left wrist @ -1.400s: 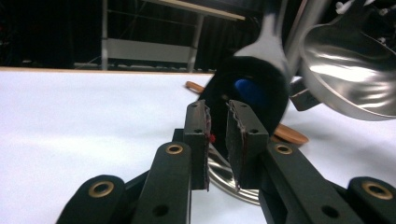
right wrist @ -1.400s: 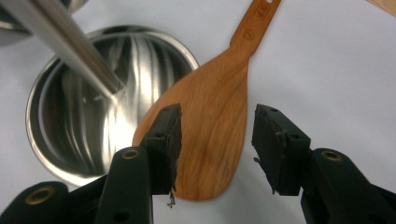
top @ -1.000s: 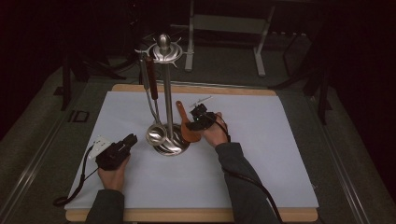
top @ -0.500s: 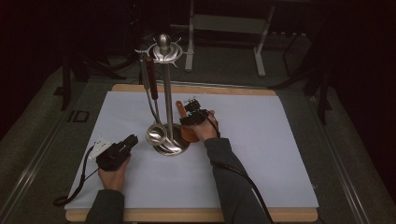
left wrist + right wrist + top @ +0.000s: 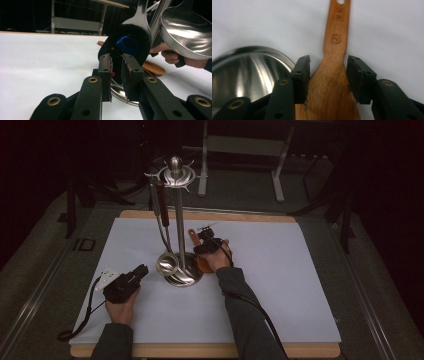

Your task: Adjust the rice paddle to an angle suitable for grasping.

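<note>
A wooden spatula lies flat on the white sheet, just right of a steel utensil stand. My right gripper hovers over it. In the right gripper view the right gripper is open and straddles the spatula where the handle widens into the blade. My left gripper rests on the sheet left of the stand. In the left gripper view the left gripper has its jaws almost together with nothing between them. It points at the stand's base.
A steel ladle hangs from the stand and its bowl is near the base. A second utensil hangs beside it. The white sheet covers a wooden table. Dark frames stand behind.
My right hand has shifted a little left toward the stand, and its gripper has settled over the spatula. The left gripper has stayed where it was.
</note>
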Action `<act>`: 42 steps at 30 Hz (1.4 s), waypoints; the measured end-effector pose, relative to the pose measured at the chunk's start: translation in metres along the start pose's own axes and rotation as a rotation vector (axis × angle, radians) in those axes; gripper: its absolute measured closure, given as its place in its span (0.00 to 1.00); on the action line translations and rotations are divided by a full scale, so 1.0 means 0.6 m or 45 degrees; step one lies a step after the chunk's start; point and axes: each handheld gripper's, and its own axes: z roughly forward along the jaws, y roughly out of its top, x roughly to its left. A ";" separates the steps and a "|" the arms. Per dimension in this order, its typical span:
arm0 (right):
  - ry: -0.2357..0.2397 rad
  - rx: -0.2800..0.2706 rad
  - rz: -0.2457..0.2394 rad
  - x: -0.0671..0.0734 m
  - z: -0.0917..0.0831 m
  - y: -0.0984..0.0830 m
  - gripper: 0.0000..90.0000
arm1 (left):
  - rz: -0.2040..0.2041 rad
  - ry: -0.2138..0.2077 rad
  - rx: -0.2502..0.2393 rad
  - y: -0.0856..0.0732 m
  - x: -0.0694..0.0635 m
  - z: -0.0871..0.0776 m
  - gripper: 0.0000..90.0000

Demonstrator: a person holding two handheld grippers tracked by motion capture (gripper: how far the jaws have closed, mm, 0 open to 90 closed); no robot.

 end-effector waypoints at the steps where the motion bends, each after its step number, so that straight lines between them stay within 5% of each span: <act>1: -0.009 0.005 -0.003 -0.001 -0.001 -0.001 0.63 | 0.000 0.000 -0.002 0.000 0.000 0.000 0.87; 13: -0.046 0.113 -0.050 -0.051 -0.071 -0.072 0.65 | 0.001 0.003 0.003 0.000 0.000 0.002 0.87; 24: -0.024 0.269 -0.105 -0.087 -0.157 -0.164 0.66 | 0.009 0.005 0.006 -0.001 -0.001 0.002 0.87; 27: -0.009 0.359 -0.122 -0.094 -0.182 -0.187 0.67 | 0.007 0.004 0.006 -0.001 -0.001 0.003 0.87; 31: -0.001 0.514 -0.163 -0.092 -0.193 -0.189 0.67 | 0.005 0.004 0.006 -0.001 0.000 0.003 0.87; 37: 0.002 0.490 -0.229 -0.086 -0.192 -0.168 0.62 | 0.003 0.003 0.008 -0.001 0.000 0.004 0.87; 42: -0.012 0.572 -0.278 -0.080 -0.170 -0.144 0.64 | -0.001 0.002 0.006 -0.001 0.000 0.004 0.87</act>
